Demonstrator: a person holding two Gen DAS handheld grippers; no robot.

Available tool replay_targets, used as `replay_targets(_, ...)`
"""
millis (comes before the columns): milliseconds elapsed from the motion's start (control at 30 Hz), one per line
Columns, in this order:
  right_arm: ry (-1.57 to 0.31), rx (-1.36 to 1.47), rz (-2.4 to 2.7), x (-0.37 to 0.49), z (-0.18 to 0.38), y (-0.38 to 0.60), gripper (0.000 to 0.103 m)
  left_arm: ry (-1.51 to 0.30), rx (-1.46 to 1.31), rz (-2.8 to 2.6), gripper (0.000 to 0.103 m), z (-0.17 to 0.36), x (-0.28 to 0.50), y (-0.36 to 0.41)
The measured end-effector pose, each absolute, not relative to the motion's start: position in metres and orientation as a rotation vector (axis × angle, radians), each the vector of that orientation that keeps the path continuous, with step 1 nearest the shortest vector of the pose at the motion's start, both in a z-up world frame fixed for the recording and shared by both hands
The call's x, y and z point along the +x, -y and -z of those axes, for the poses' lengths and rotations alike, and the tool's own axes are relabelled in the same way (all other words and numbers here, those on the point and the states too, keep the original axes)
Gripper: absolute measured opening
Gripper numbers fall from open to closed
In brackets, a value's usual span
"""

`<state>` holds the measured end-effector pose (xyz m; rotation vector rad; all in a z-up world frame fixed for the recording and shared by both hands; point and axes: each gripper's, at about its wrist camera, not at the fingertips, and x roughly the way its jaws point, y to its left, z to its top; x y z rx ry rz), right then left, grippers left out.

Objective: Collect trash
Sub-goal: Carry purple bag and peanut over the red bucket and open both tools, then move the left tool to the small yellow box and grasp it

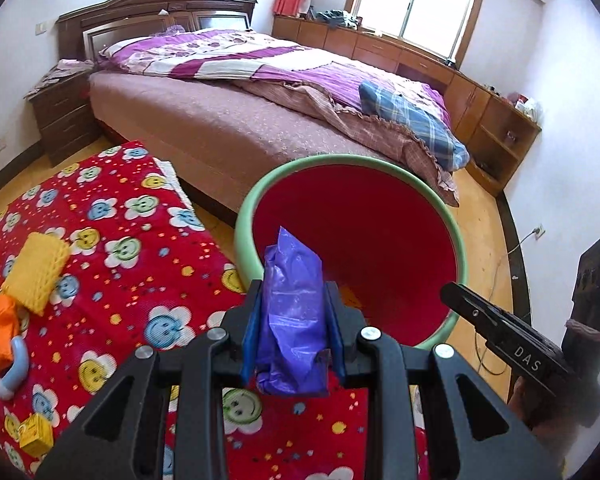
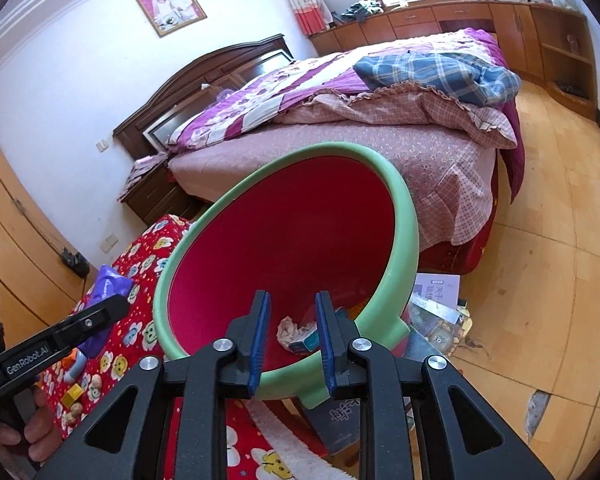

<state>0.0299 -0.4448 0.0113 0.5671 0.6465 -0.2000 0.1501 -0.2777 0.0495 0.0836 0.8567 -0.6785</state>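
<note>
A crumpled purple plastic bag (image 1: 292, 320) is pinched between the blue pads of the left hand-held gripper (image 1: 293, 300), just before the bin's rim. The right hand-held gripper (image 2: 293, 320) clamps the near rim of a green bin (image 2: 404, 240) with a red inside, tilted toward the cameras; a white wad (image 2: 290, 328) and small box (image 2: 306, 340) lie inside. The surface (image 1: 112, 248) wears a red smiley-flower cloth. Beyond stands a bed (image 1: 228, 120).

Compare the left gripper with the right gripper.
The left gripper is shut on a crumpled purple plastic bag; the right gripper clamps the green rim of the red bin. The left sits beside the bin, the right at its near edge. Both have blue-padded black fingers.
</note>
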Motion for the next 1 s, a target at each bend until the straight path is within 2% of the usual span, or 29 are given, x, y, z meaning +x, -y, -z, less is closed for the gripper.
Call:
replay_targets(233,-0.633,0.588,0.194,0.030,-0.009,0.453,0.024,-0.850,0.120,0.702,0.029,-0.044,0.152,0.294)
replay_targets(300,-0.634,0.589,0.192,0.030,-0.009,0.453,0.024,-0.852,0.132,0.696,0.034,-0.043,0.153,0.298)
replay_targets(367,-0.636,0.590,0.190,0.030,-0.008,0.452,0.024,-0.857,0.129,0.691,0.043,-0.042,0.154,0.300)
replay_targets(733,-0.629,0.583,0.169,0.024,-0.015,0.443,0.027,-0.866,0.078,0.649,0.044,-0.050,0.148,0.273)
replay_targets(867,-0.621,0.577,0.161,0.020,-0.022,0.435,0.043,-0.860,0.058,0.615,0.048,-0.057,0.139,0.252)
replay_targets(1000,-0.623,0.570,0.147,0.018,-0.027,0.425,0.047,-0.856,0.030,0.570,0.052,-0.061,0.133,0.225)
